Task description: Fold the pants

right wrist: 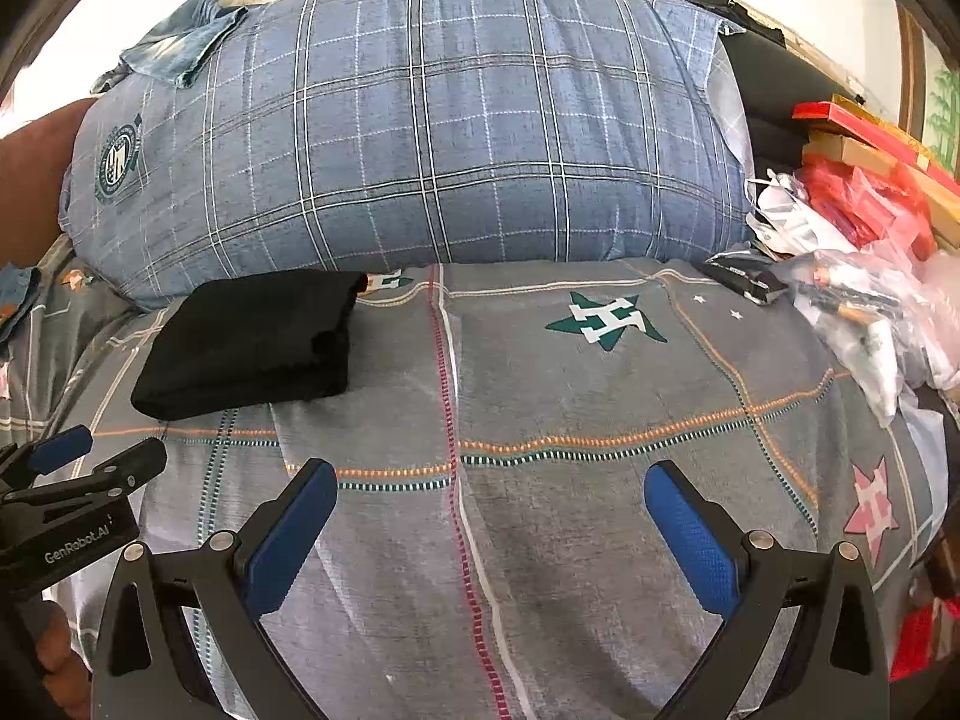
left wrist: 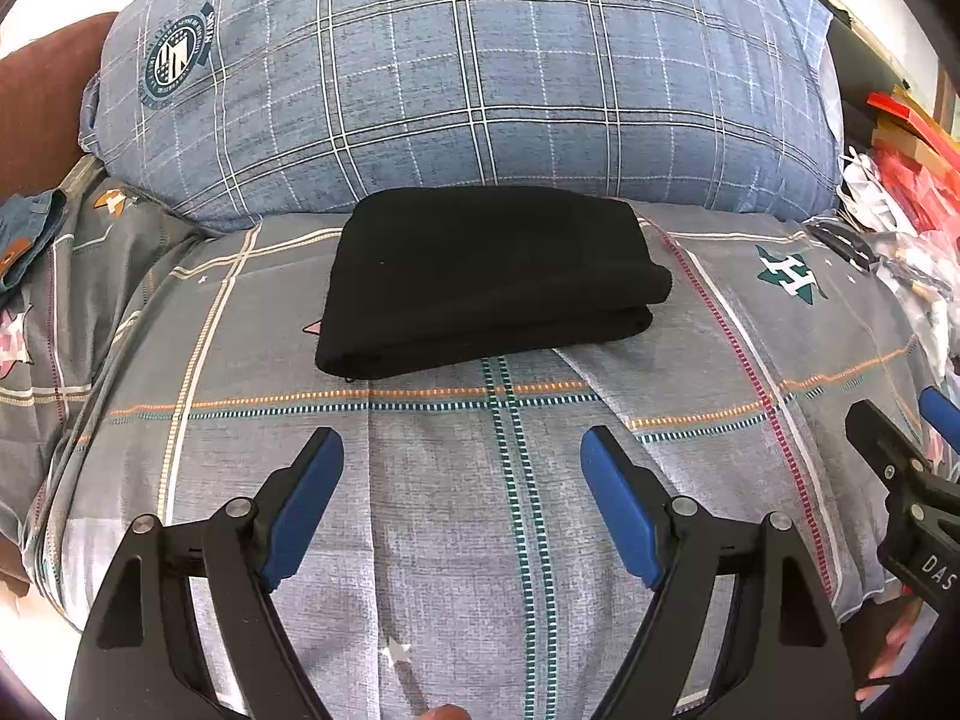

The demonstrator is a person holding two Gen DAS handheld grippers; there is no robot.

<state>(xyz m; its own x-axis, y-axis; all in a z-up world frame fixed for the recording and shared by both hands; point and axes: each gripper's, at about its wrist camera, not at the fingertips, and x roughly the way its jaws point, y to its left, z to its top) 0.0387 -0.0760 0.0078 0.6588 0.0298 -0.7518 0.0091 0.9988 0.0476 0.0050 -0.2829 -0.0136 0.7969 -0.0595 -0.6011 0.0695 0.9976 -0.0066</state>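
my left claw (left wrist: pixel 462 450) and right claw (right wrist: pixel 489 480) both gape wide and empty, held back over the grey plaid bedspread (left wrist: pixel 480 540), since the black pants (left wrist: pixel 480 282) already lie in a neat folded stack just before the big blue checked pillow (left wrist: pixel 468 72). clutter (right wrist: pixel 858 240) crowds the bed's right edge.

One folded black pants (left wrist: pixel 486 276); one blue plaid pillow (left wrist: pixel 468 78); two grippers, left gripper (left wrist: pixel 462 450), right gripper (right wrist: pixel 489 480).
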